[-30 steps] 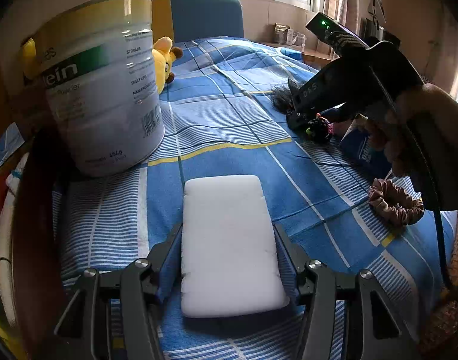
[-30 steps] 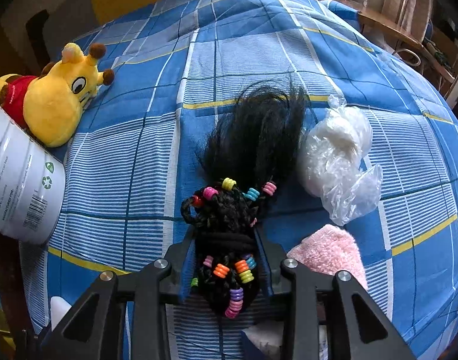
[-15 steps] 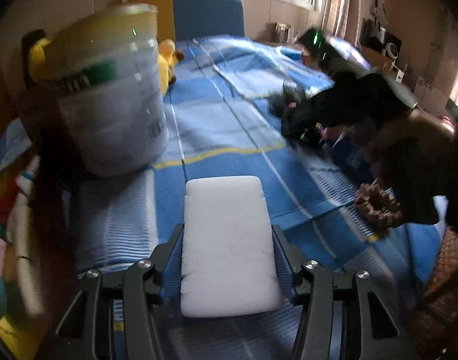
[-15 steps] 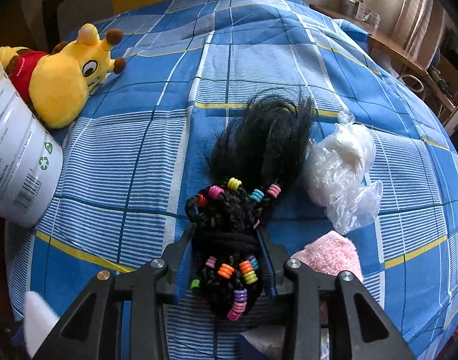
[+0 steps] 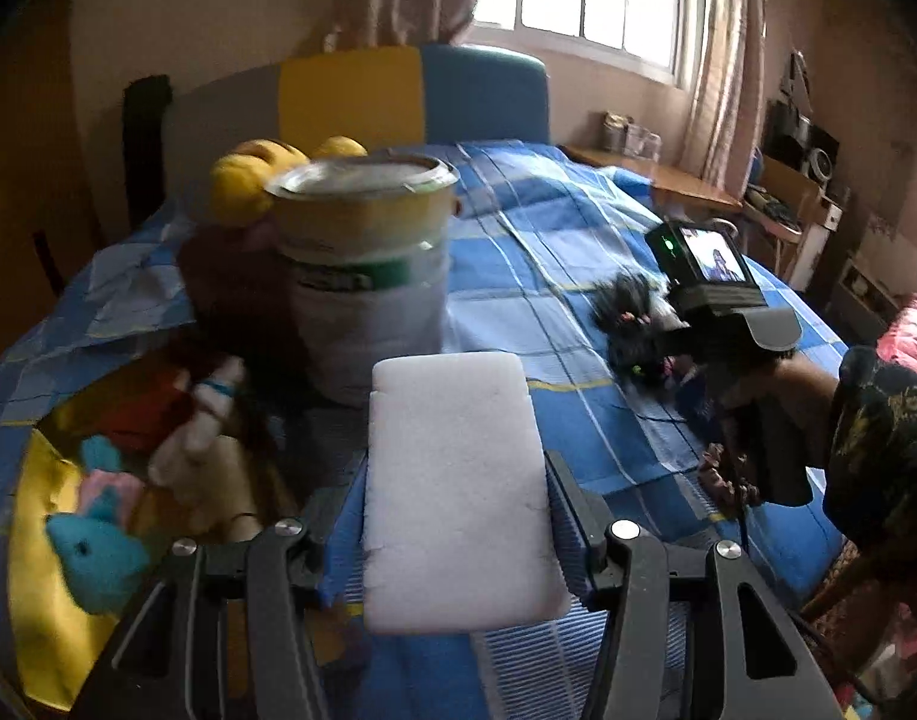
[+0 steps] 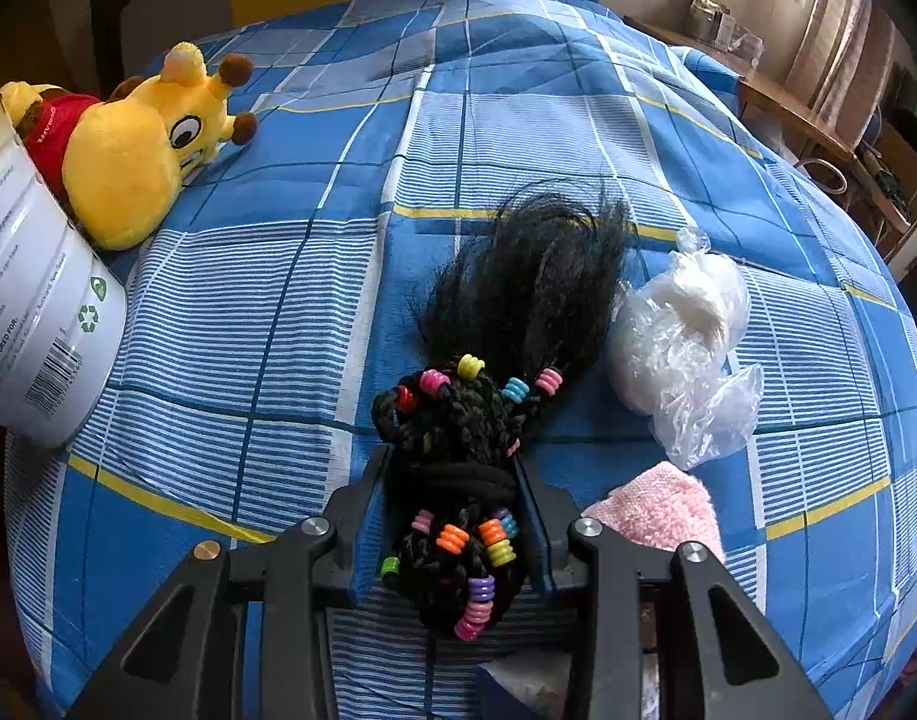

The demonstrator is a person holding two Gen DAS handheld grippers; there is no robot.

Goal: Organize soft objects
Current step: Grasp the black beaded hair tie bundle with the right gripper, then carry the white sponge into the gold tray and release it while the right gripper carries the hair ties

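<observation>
We judge the sorting about halfway: our left tool [image 5: 455,516] grips the white sponge [image 5: 455,486], raised above the bed [image 5: 518,240], and our right tool [image 6: 452,516] clamps the beaded hairpiece [image 6: 488,396], which is near the bed's middle. Several toys [image 5: 98,540] already lie in a yellow bin [image 5: 32,540] at 8 o'clock, seen only by the left camera. Only the right camera shows the giraffe [image 6: 128,150] at 10 o'clock, plastic bag [image 6: 680,336] and pink cloth [image 6: 662,510] at 3 o'clock, all unsorted

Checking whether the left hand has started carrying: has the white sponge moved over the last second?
Yes. The white sponge has risen off the bedspread and now reaches the tin, whose open top shows.
</observation>
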